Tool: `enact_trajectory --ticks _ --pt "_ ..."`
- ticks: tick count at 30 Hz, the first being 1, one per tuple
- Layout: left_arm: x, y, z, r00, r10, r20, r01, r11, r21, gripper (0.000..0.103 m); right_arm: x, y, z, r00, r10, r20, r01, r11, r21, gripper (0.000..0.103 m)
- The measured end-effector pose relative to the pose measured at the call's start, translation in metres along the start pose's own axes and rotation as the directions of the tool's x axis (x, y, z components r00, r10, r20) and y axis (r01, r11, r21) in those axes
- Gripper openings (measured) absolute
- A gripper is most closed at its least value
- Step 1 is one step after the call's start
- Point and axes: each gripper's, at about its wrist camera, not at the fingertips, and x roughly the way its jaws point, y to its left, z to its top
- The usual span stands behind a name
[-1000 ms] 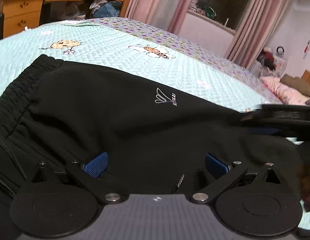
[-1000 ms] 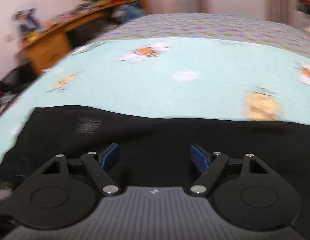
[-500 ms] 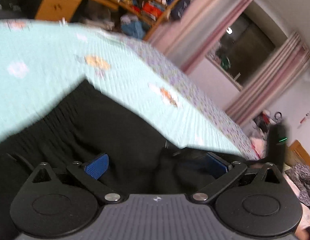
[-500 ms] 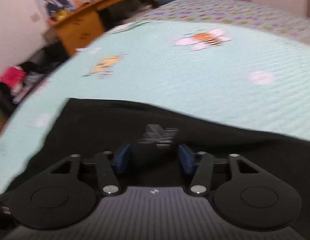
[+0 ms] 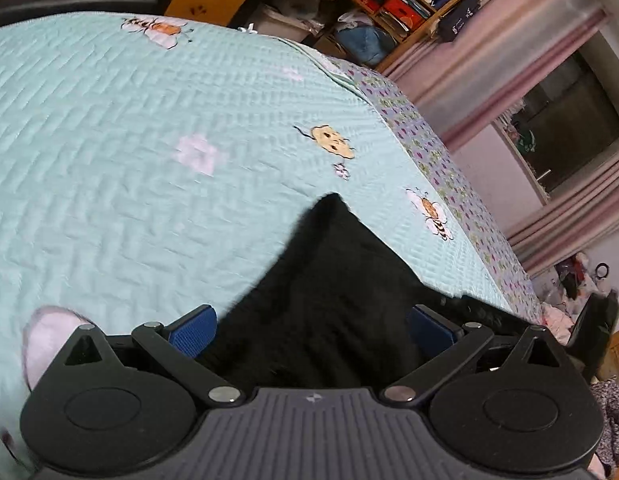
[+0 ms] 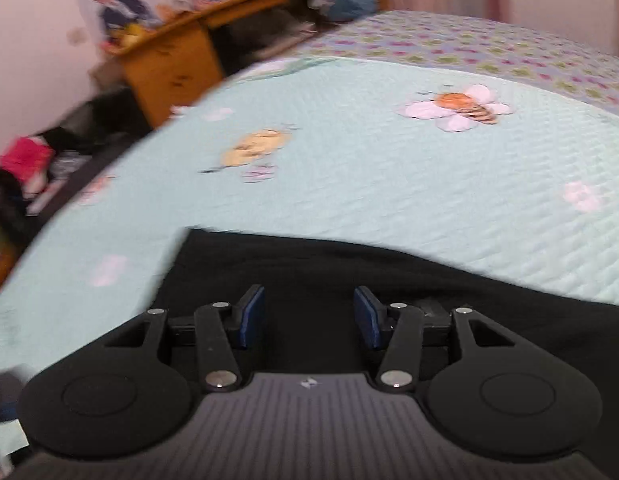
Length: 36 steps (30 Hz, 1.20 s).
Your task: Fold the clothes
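Both wrist views. The black garment [image 5: 329,300] lies on the bed's pale green quilt [image 5: 129,140], close under both pairs of tongs. Seen from the left tongs [image 5: 311,326], the cloth runs straight ahead from between the fingers and narrows to a pointed corner toward the embroidered bee [image 5: 433,214]; its long axis there follows the line of the fingers. These tongs are spread wide, with black cloth filling the gap between the blue pads (whether the pads press on it cannot be told). Seen from the right tongs [image 6: 309,316], the same garment [image 6: 389,272] lies crosswise, its far edge a long line from left to right against the quilt, with a square corner at the left. These tongs stand about half open, over the cloth, with nothing visibly pinched. Judgement: the left tongs sit nearer a free corner, so the fold would likely turn on that corner. How far the folding has gone cannot be told.
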Motion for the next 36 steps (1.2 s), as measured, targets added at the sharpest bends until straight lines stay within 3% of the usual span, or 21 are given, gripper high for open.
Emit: enact_trajectory --ticks 2,5,9,11,16,19,22,24,25,28,30,32,34,36 --pt "0.006 0.012 0.009 0.998 -0.048 -0.045 0.048 0.999 0.005 0.102 0.015 0.006 -0.007 0.994 0.068 -0.087 -0.064 0.997 0.044 0.052" --pt "0.007 0.02 0.019 0.989 -0.124 -0.077 0.125 0.992 0.011 0.102 0.059 0.005 -0.008 0.992 0.017 -0.122 -0.015 1.0 0.014 0.049" --pt "0.008 0.023 0.021 0.984 -0.154 -0.086 0.157 0.987 0.027 0.102 0.077 -0.005 0.019 0.998 -0.008 -0.055 0.014 0.994 0.111 0.049" --pt "0.012 0.022 0.02 0.98 -0.17 -0.105 0.175 0.984 0.04 0.102 0.077 -0.005 0.025 0.998 -0.004 -0.063 0.01 0.995 0.102 0.05" --pt "0.021 0.019 0.016 0.964 -0.223 -0.144 0.234 0.97 0.061 0.102 0.02 0.003 -0.002 0.994 0.11 0.0 -0.109 0.99 0.089 0.052" --pt "0.025 0.016 0.011 0.948 -0.279 -0.15 0.289 0.956 0.052 0.102 -0.022 0.027 -0.035 0.996 0.091 0.015 -0.088 0.983 -0.162 0.052" --pt "0.021 0.014 0.01 0.927 -0.355 -0.123 0.362 0.931 0.037 0.102 -0.067 0.043 -0.076 0.998 0.002 0.068 0.026 0.911 -0.411 0.052" --pt "0.013 0.014 0.012 0.902 -0.425 -0.082 0.427 0.904 0.017 0.102 -0.089 0.05 -0.099 0.989 -0.086 0.122 0.138 0.836 -0.531 0.052" --pt "0.008 0.013 0.013 0.891 -0.45 -0.064 0.452 0.892 0.023 0.102 -0.094 0.049 -0.105 0.983 -0.125 0.135 0.179 0.809 -0.559 0.052" --pt "0.001 -0.001 0.01 0.882 -0.468 -0.051 0.471 0.877 0.089 0.102 -0.108 0.048 -0.123 0.956 -0.234 0.179 0.294 0.716 -0.633 0.052" --pt "0.014 -0.007 0.005 0.894 -0.439 -0.093 0.447 0.889 0.097 0.102 -0.108 0.035 -0.123 0.968 -0.208 0.141 0.252 0.825 -0.506 0.052" --pt "0.044 -0.004 -0.001 0.927 -0.328 -0.182 0.346 0.935 0.078 0.102 -0.108 0.022 -0.122 0.979 -0.174 0.107 0.201 0.911 -0.359 0.052" --pt "0.07 0.006 -0.006 0.941 -0.228 -0.25 0.247 0.968 0.046 0.098 -0.108 0.009 -0.122 0.988 -0.133 0.079 0.147 0.969 -0.2 0.051" --pt "0.077 0.014 -0.006 0.937 -0.232 -0.263 0.245 0.969 0.017 0.099 -0.107 -0.005 -0.121 0.994 -0.088 0.058 0.091 0.995 -0.034 0.049"
